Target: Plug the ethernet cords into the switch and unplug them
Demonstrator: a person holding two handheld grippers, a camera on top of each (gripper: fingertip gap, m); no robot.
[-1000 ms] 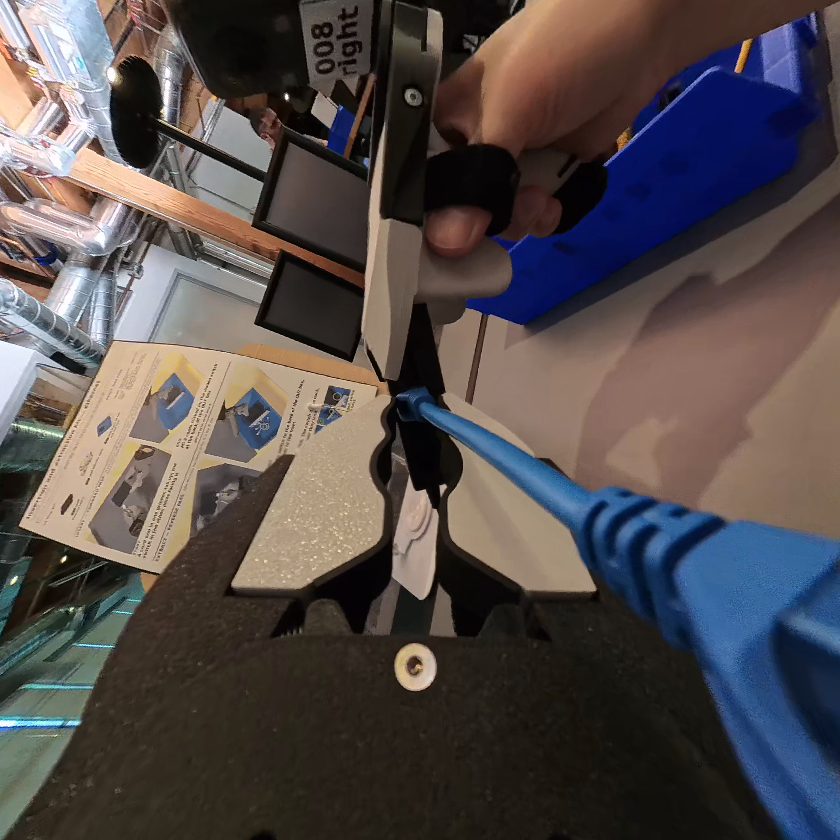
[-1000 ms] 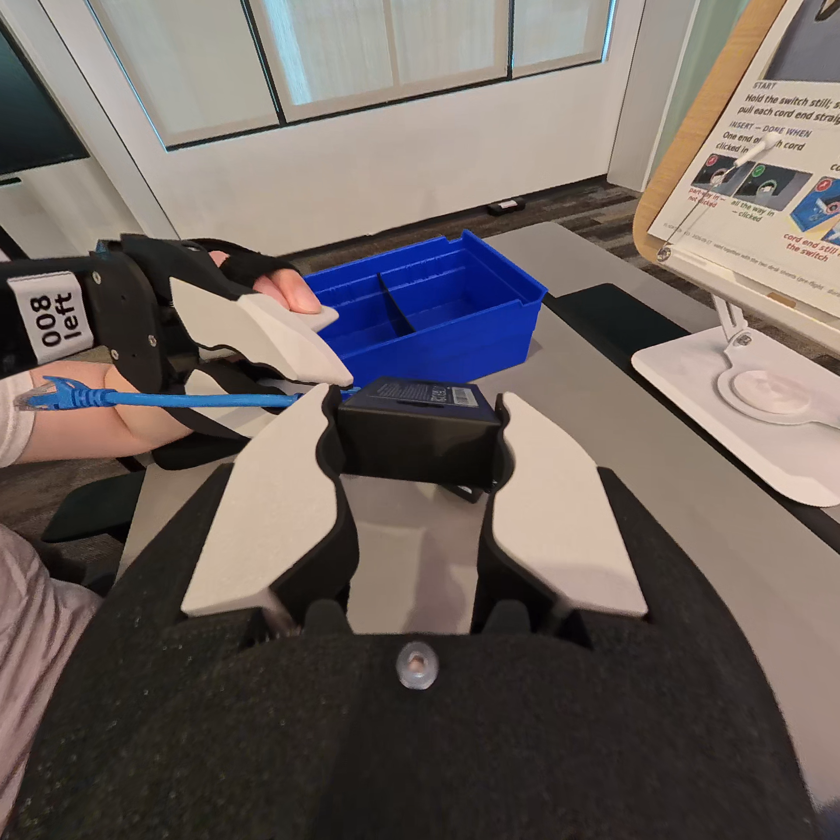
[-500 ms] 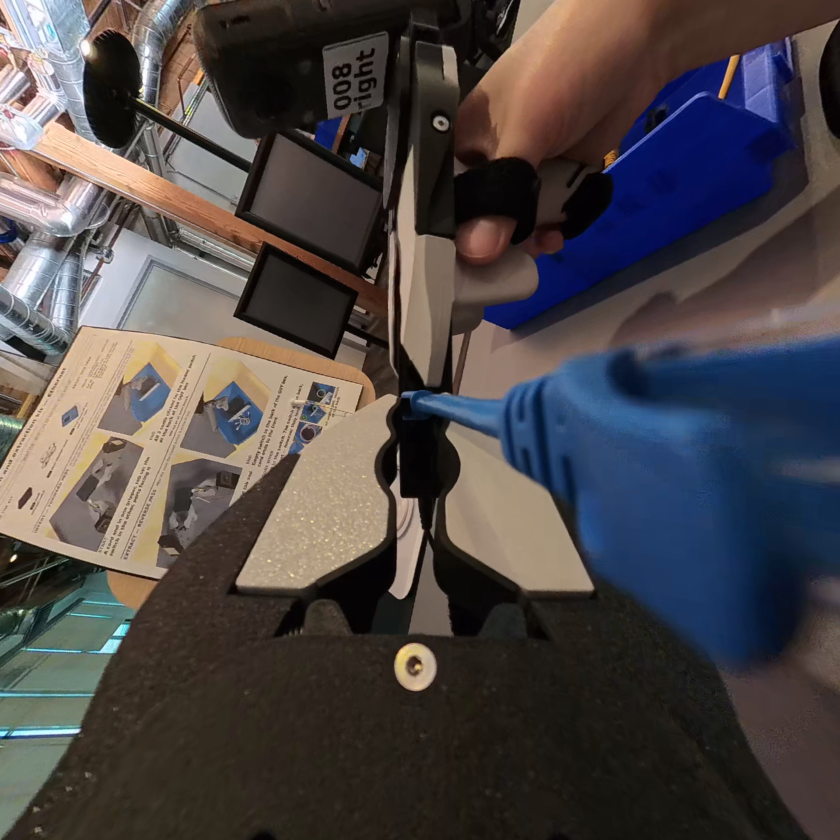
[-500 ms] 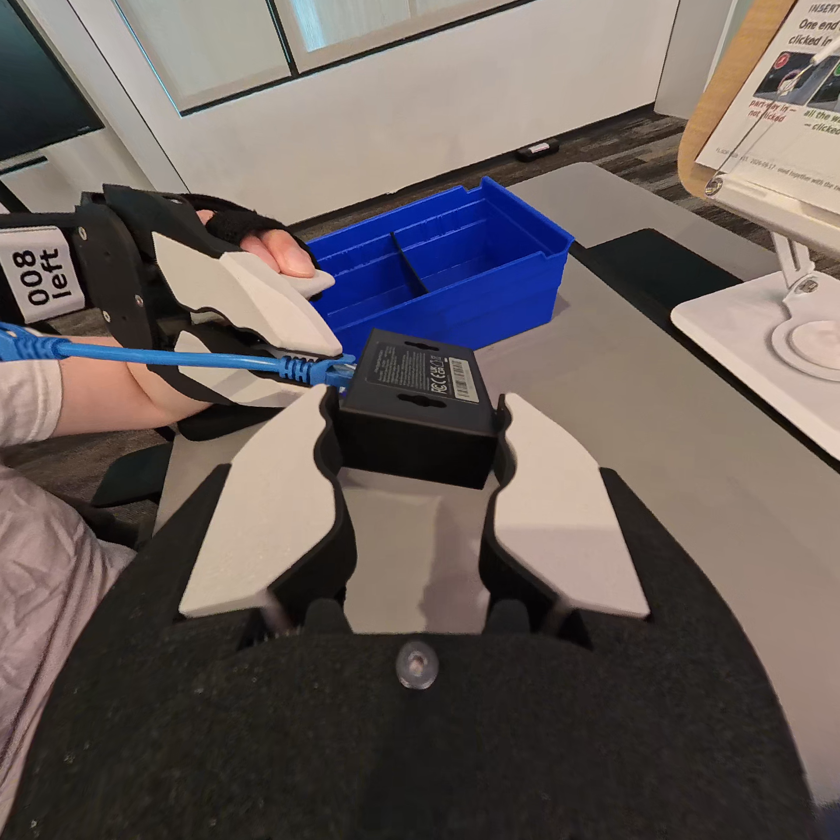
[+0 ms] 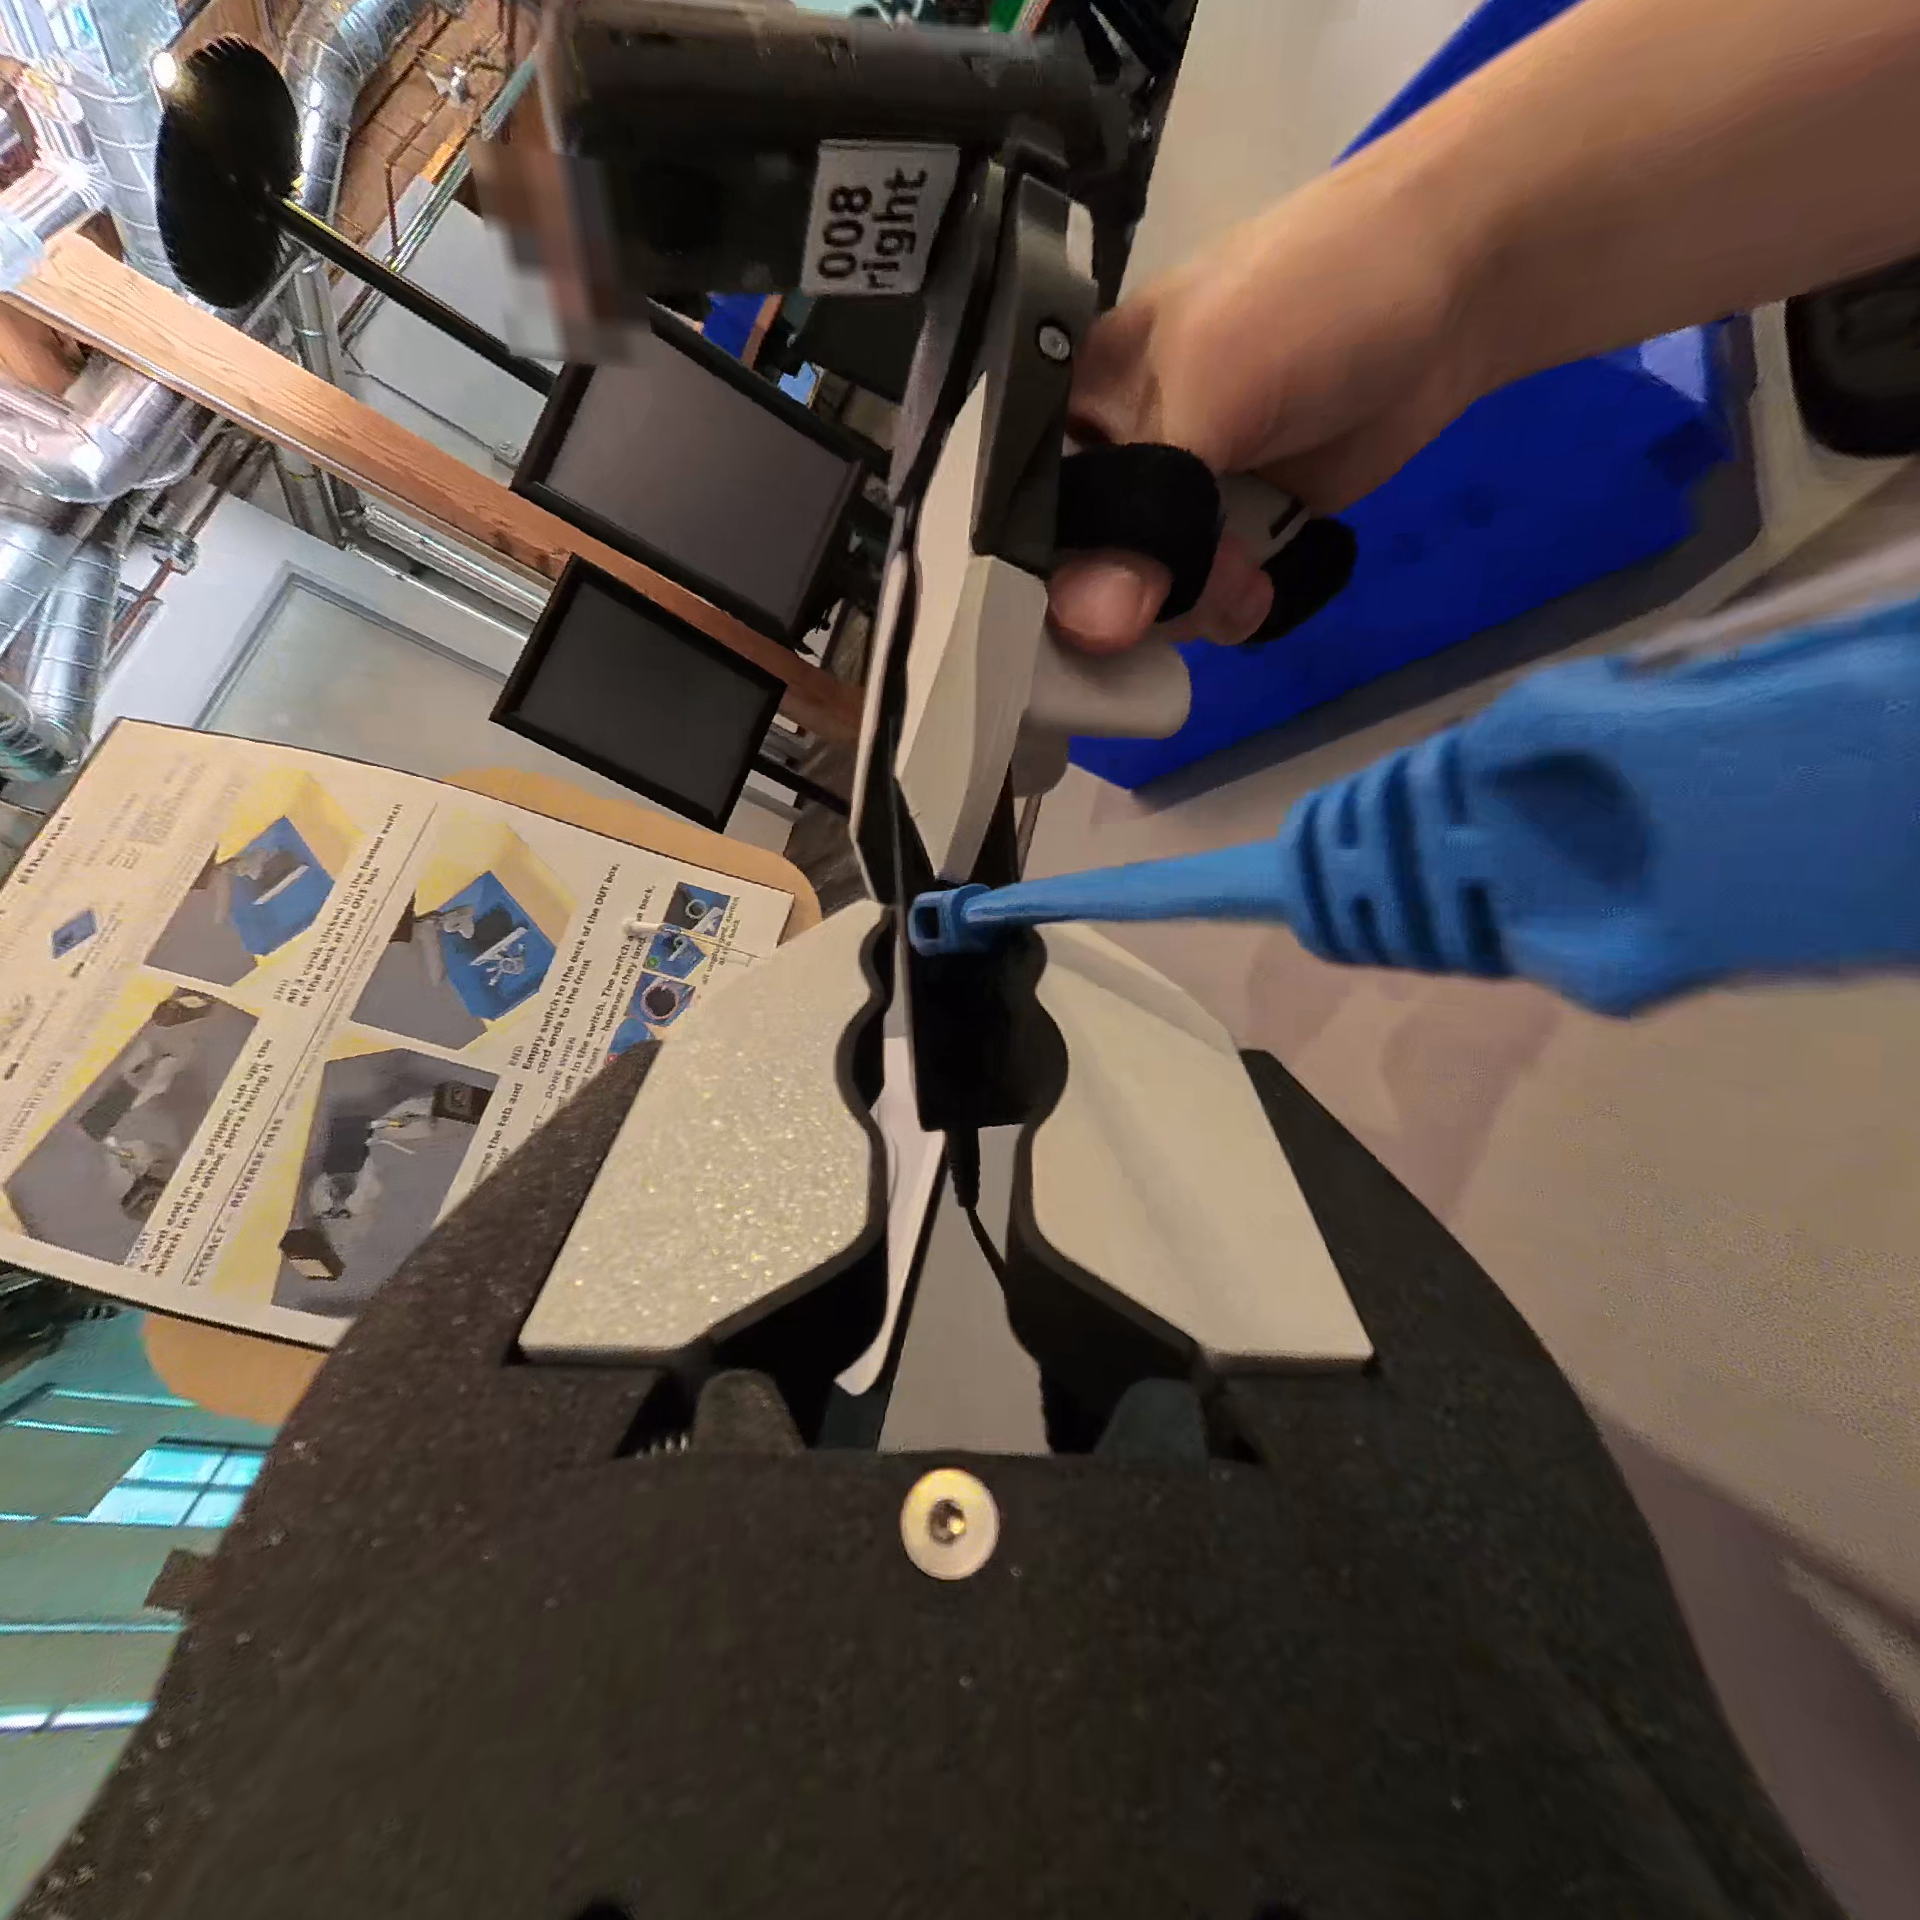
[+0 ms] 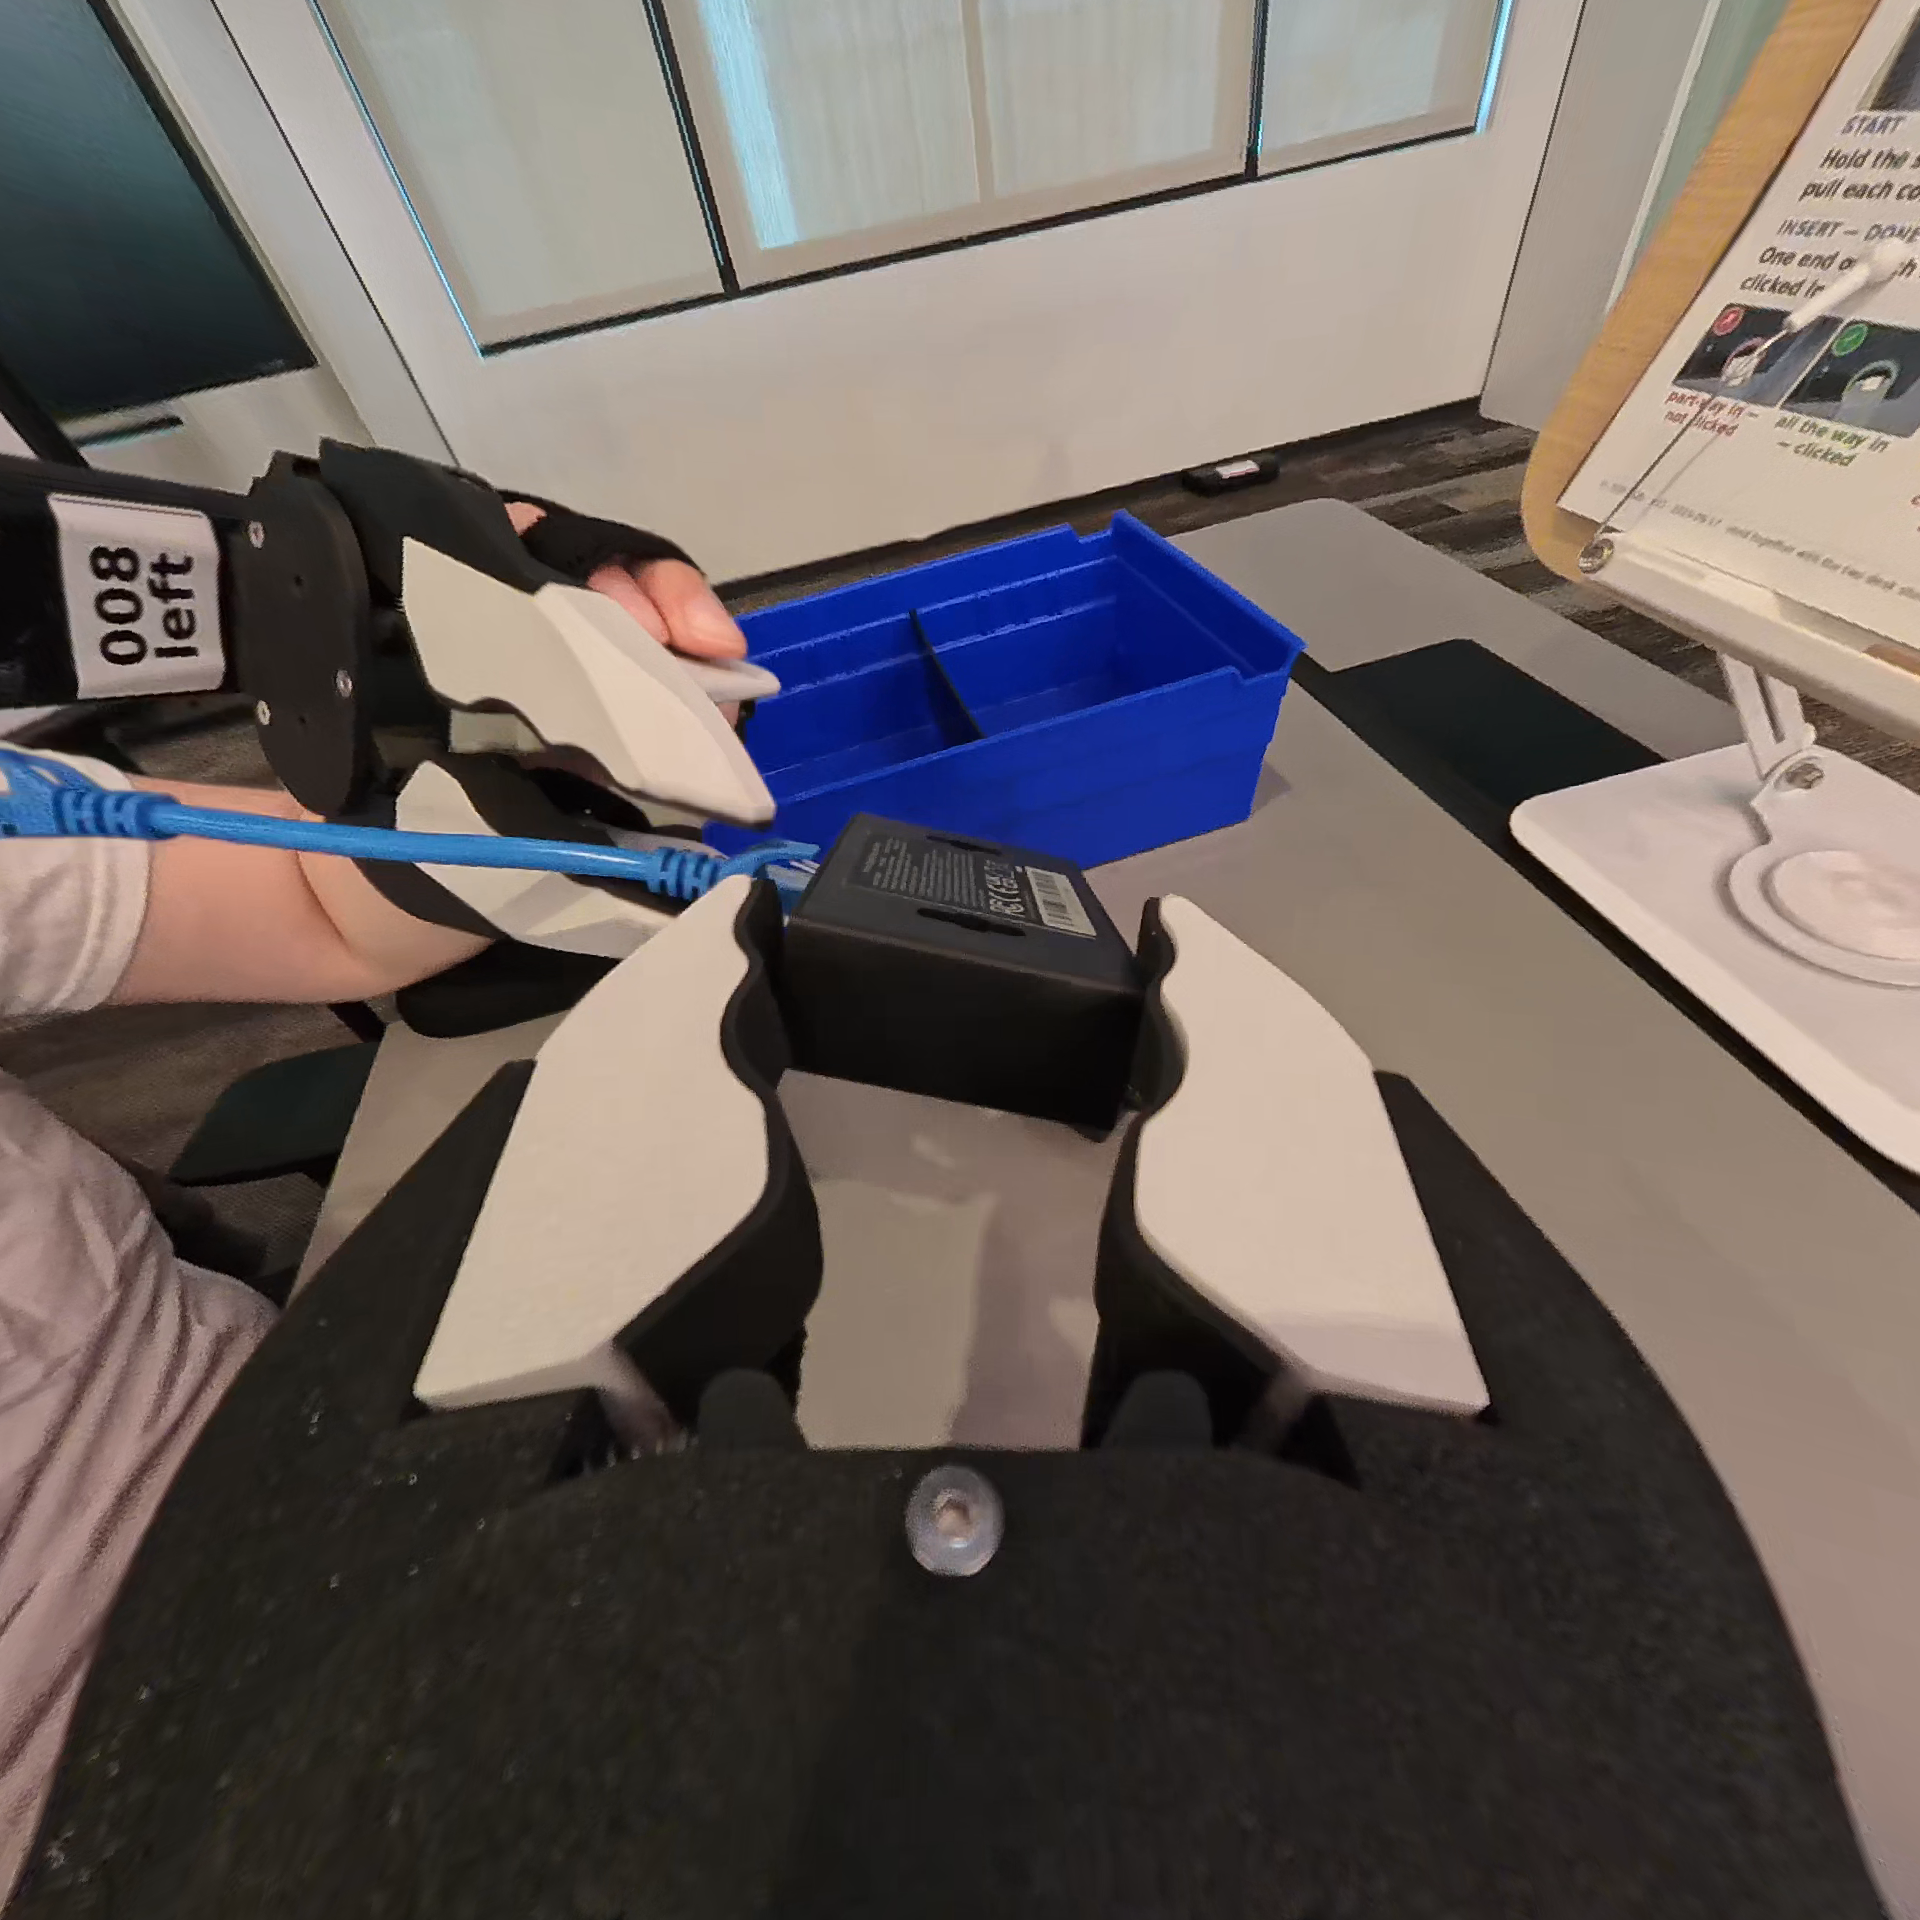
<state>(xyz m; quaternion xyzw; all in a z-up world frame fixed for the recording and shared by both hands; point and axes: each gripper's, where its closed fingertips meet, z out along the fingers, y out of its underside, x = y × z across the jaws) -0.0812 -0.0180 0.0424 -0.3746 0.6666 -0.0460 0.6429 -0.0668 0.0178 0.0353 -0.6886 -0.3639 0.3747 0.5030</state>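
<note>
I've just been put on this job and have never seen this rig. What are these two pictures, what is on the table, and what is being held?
There is no robot arm. A person holds a hand-held gripper with two grey fingers in each hand, and each one carries a camera looking forward along its fingers. One picture is the left wrist view and the other is the right wrist view.

The right gripper clamps a small black box-shaped network switch, one pad against each side. A thin blue ethernet cord runs between the fingers of the left gripper, and its plug end meets the switch's left side. Those fingers look spread around the cord rather than pinching it.

On the grey table stand a blue plastic bin with dividers and a white stand holding a printed instruction sheet.
</note>
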